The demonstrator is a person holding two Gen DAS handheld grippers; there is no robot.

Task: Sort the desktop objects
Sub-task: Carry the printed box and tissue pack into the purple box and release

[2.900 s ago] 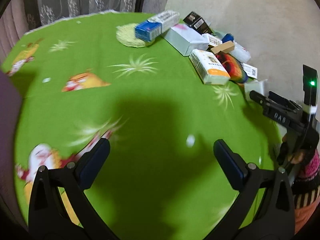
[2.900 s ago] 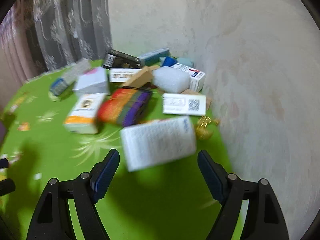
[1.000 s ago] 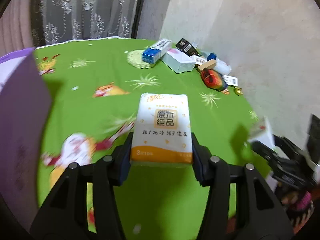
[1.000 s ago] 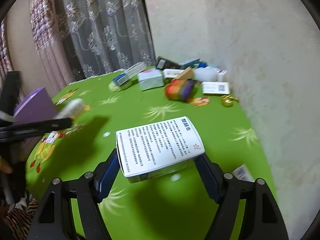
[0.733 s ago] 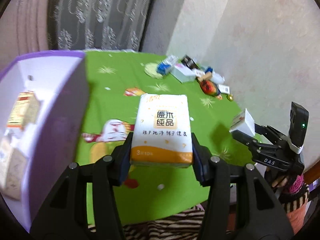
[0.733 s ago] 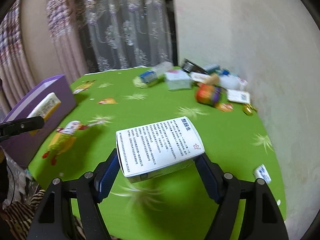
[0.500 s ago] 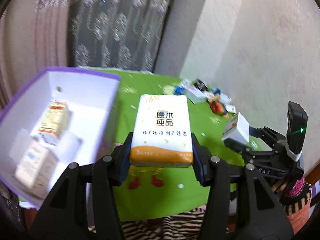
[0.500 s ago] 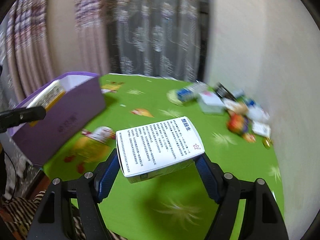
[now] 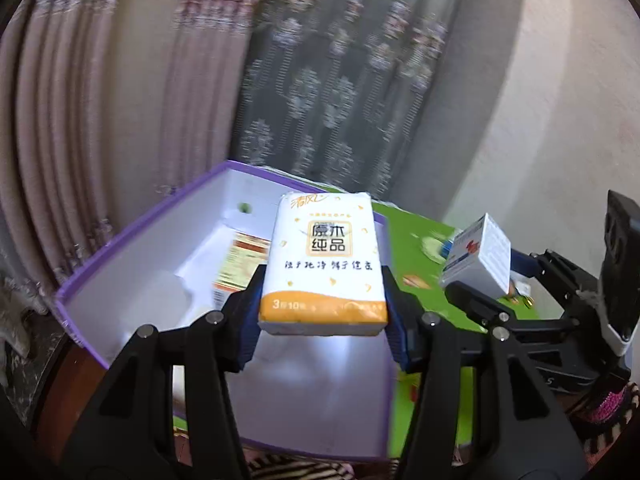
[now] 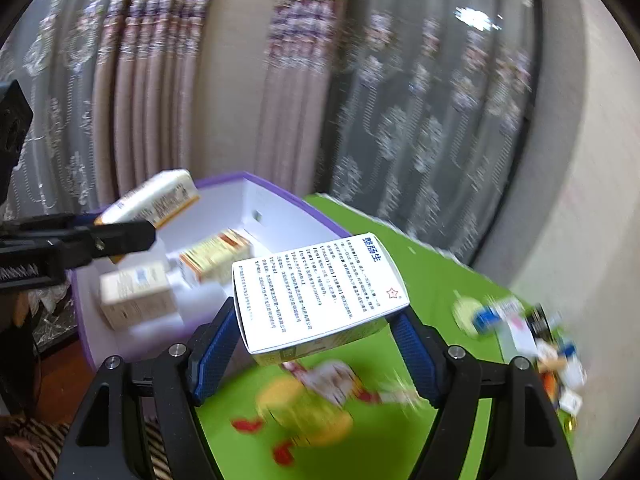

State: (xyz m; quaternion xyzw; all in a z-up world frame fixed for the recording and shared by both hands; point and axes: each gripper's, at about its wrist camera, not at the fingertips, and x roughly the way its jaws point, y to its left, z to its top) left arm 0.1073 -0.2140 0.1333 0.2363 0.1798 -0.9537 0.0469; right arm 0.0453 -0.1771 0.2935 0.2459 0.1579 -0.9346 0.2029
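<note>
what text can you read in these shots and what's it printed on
"清风", "原木纯品", "3层10张": tissue pack held in the left gripper.
"整肠生": white medicine box held in the right gripper; its small print is too small to read.
Boxes in the purple box: labels blurred, unreadable.

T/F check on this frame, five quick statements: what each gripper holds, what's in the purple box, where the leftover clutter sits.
1. The left gripper is clamped on a tissue pack. True.
2. The right gripper is empty. False: it is shut on a white medicine box.
3. The purple box already has cartons inside. True.
4. The tablecloth is red. False: it is green with cartoon prints.
5. The leftover clutter sits inside the purple box. False: it lies on the tablecloth near the wall.
</note>
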